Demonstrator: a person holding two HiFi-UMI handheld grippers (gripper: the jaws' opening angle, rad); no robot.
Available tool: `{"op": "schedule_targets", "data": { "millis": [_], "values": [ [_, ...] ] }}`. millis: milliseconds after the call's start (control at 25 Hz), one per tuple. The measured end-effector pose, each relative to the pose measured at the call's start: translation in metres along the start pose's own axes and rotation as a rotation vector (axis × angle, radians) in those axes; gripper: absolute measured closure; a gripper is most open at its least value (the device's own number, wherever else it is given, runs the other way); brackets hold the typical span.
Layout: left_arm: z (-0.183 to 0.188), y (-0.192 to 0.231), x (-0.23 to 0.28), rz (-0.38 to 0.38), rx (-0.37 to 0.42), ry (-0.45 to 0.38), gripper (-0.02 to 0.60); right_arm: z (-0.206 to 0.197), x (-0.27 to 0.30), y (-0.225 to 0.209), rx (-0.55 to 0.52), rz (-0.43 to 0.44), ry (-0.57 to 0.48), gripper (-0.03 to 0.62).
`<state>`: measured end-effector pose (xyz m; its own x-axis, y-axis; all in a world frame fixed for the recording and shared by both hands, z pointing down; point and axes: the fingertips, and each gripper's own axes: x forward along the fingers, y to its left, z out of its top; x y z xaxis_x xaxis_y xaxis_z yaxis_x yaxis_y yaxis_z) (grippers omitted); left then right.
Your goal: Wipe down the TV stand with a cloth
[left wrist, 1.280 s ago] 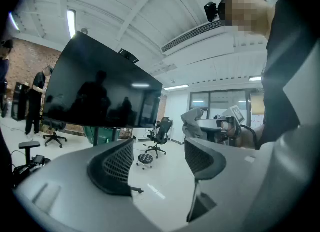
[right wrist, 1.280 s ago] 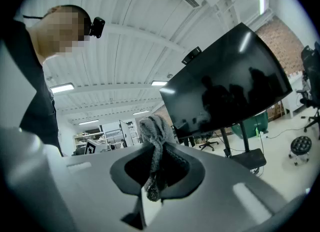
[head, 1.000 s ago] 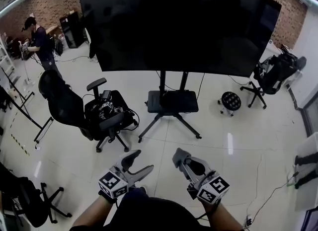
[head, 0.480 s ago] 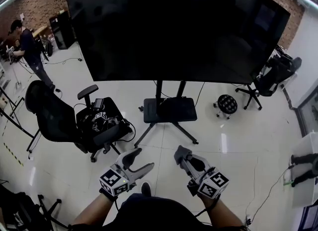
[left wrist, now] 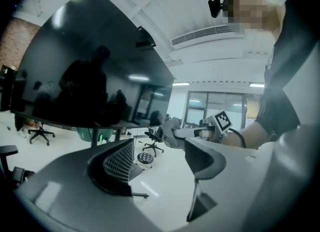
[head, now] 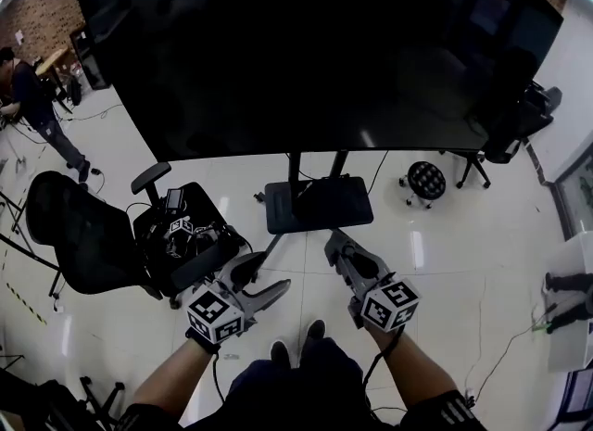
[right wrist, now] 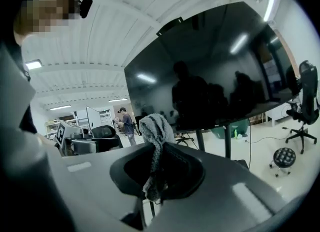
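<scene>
**Cloth's pinched in the right gripper, TV stand not touched yet**

So the right gripper (head: 337, 246) has its jaws squeezed together on a grey knitted cloth (right wrist: 156, 128). A bunched lump of it sticks up past the jaw tips, and a thin tail runs back down between the pads. The left gripper (head: 267, 275) is spread wide with nothing in it. Looking along its jaws you just get bare floor (head: 445, 272) and the other gripper off to its right.

Both are held out side by side over the floor, close together but not touching, pointing roughly the same way.

The TV stand (head: 295, 168) is straight ahead of both of them and well apart from either. Its dark low shelf (head: 320, 203) sits a bit beyond the right gripper's tip, with the two posts going up behind it. The big black TV screen (head: 315, 49) hangs above and ahead of both grippers.

Other stuff:
- black office chair (head: 88, 244), left of the left gripper, with some gear piled on a seat beside it
- small round stool (head: 426, 180), ahead and right of the right gripper
- a person (head: 32, 105) standing way off to the far left
</scene>
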<state>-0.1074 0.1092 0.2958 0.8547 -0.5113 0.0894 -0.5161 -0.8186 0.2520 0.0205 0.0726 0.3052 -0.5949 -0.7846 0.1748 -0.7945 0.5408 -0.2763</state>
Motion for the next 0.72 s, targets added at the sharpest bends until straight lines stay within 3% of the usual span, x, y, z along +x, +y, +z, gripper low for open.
{"op": "schedule_targets", "data": {
  "millis": [360, 720],
  "values": [
    [-0.031, 0.087, 0.072, 0.079, -0.074, 0.059, 0.238, -0.071, 0.148, -0.124, -0.009, -0.041, 0.129, 0.568],
    [-0.060, 0.161, 0.150, 0.103, -0.074, 0.074, 0.239, -0.098, 0.301, -0.235, -0.181, -0.063, 0.179, 0.568]
  ]
}}
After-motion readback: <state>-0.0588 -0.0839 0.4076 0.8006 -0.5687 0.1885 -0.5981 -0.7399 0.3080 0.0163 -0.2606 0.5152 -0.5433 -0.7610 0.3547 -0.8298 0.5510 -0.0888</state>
